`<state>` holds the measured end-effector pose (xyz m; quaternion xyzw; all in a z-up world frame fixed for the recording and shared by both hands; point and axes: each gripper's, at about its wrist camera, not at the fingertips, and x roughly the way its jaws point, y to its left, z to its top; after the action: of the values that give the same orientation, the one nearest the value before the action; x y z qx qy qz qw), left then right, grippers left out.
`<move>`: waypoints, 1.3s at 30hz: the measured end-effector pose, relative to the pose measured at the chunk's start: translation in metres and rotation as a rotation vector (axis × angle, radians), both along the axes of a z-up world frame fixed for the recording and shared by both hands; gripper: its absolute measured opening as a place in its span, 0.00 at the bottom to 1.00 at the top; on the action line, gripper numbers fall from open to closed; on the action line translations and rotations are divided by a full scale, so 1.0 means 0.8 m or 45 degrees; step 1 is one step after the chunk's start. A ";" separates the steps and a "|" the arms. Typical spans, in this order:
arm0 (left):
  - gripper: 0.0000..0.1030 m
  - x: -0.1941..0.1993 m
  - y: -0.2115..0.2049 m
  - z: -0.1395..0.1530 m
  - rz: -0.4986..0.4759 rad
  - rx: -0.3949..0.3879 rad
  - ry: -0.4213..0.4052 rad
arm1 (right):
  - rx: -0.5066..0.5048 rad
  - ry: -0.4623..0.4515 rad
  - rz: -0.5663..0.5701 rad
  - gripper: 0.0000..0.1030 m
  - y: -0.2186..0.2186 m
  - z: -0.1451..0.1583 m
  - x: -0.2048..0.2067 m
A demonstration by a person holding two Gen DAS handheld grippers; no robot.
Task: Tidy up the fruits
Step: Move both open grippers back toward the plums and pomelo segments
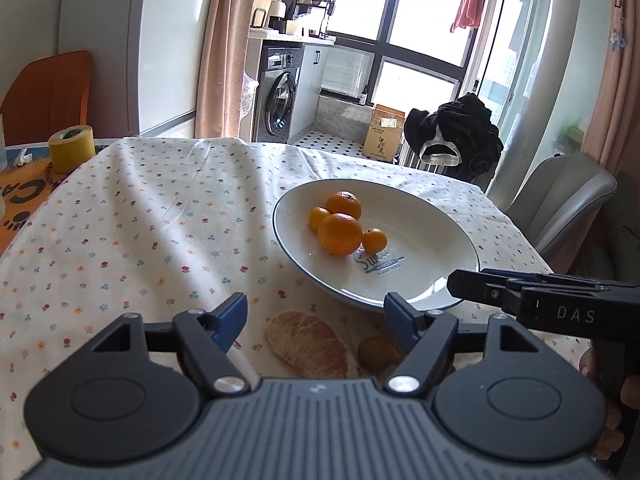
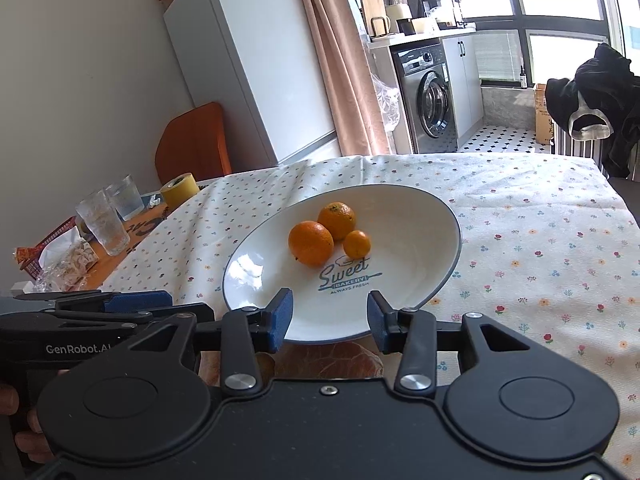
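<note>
A white plate (image 1: 432,216) (image 2: 424,220) printed "Sweet Bakery" sits on the flowered tablecloth and holds several oranges (image 1: 340,234) (image 2: 311,243), big and small. In front of the plate, on the cloth, lie a peeled citrus piece (image 1: 308,344) (image 2: 328,360) and a small brownish-green fruit (image 1: 378,354). My left gripper (image 1: 316,320) stands open just above these two, holding nothing. My right gripper (image 2: 330,318) is open over the plate's near rim, nothing between its pads. Each gripper shows in the other's view: the right gripper (image 1: 520,294) from the side, the left gripper (image 2: 120,304) at the left.
A yellow tape roll (image 1: 72,148) (image 2: 180,190), two glasses (image 2: 106,224) and a red basket (image 2: 44,256) crowd the table's left end. An orange chair (image 2: 192,144) stands behind it, a grey chair (image 1: 560,200) at the right edge. The cloth left of the plate is bare.
</note>
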<state>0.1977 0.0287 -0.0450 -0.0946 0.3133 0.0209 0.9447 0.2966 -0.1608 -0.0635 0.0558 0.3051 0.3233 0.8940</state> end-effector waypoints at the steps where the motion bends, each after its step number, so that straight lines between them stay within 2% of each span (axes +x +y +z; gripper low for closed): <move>1: 0.73 -0.003 0.001 0.001 0.006 -0.004 -0.004 | 0.005 0.001 -0.003 0.48 -0.002 0.000 -0.002; 5: 0.76 -0.017 0.002 0.005 0.025 0.005 -0.026 | 0.005 -0.036 -0.035 0.75 -0.010 0.005 -0.016; 7: 0.79 -0.024 0.000 0.007 0.036 0.018 -0.043 | 0.011 -0.057 -0.042 0.82 -0.013 0.007 -0.023; 9: 0.83 -0.029 -0.001 0.008 0.042 0.028 -0.060 | 0.026 -0.065 -0.043 0.87 -0.018 0.010 -0.029; 14: 0.86 -0.039 -0.004 0.005 0.021 0.021 -0.065 | 0.040 -0.055 -0.038 0.96 -0.026 0.009 -0.040; 19: 0.86 -0.049 -0.009 -0.001 -0.005 0.016 -0.056 | 0.039 -0.033 -0.052 1.00 -0.032 0.003 -0.048; 26: 0.86 -0.056 -0.009 -0.008 -0.031 -0.010 -0.036 | 0.038 0.000 -0.049 1.00 -0.036 -0.004 -0.057; 34: 0.85 -0.057 -0.013 -0.014 -0.044 0.002 -0.023 | 0.032 0.034 -0.033 1.00 -0.038 -0.012 -0.065; 39: 0.81 -0.053 -0.015 -0.020 -0.050 0.004 -0.009 | 0.031 0.056 -0.036 1.00 -0.039 -0.016 -0.065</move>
<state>0.1557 0.0170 -0.0610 -0.0870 0.3116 0.0025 0.9462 0.2446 -0.1919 -0.0766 0.0782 0.3198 0.3131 0.8908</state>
